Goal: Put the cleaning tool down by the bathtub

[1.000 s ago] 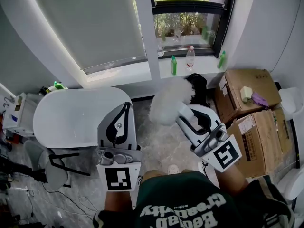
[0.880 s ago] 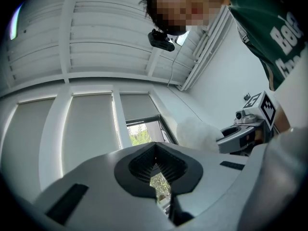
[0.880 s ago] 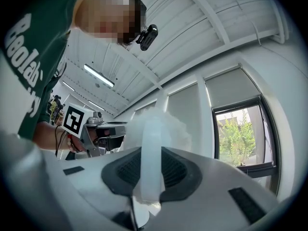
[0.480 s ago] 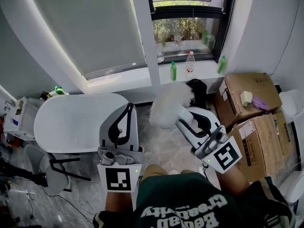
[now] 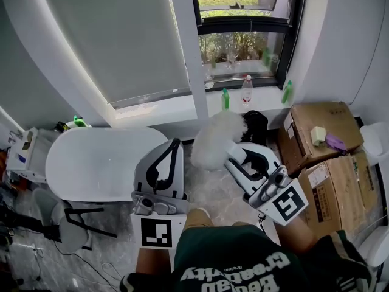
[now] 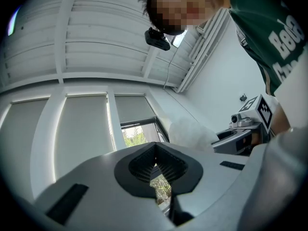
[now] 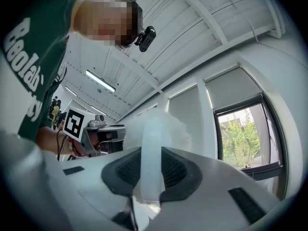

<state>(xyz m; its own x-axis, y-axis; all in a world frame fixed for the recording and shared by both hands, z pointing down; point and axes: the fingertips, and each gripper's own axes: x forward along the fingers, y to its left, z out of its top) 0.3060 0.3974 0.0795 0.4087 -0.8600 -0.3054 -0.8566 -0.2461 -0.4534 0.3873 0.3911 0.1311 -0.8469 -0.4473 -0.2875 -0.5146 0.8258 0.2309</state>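
The person stands on the pale marble floor [image 5: 209, 193] with a gripper in each hand, both held out in front of the green shirt [image 5: 237, 263].

The right gripper [image 5: 236, 152] has the cleaning tool [image 5: 214, 140], a fluffy white duster. In the right gripper view its fingers [image 7: 216, 189] are clamped on the duster's pale handle [image 7: 152, 148], which stands upright between the dark pads, with the fluffy head rising beyond them. From above, the head hangs in the air over the floor, below the window sill [image 5: 182, 105]. It is off the right end of the white bathtub [image 5: 91, 163] and not touching it, and it sits just in front of a black bag [image 5: 256, 121] that rests against the wall.

The left gripper [image 5: 174, 146] is beside it, over the near right end of the tub. In the left gripper view its fingers [image 6: 91, 189] are closed together. The pads meet at the top, only a thin slit below them lets the window show through, and nothing is held between them.

On the sill stand two green bottles [image 5: 225, 99] and a clear bottle [image 5: 246, 90] with a red cap. Cardboard boxes [image 5: 319, 123] are stacked to the right, and a grey chair [image 5: 61, 218] stands at the lower left of the tub.
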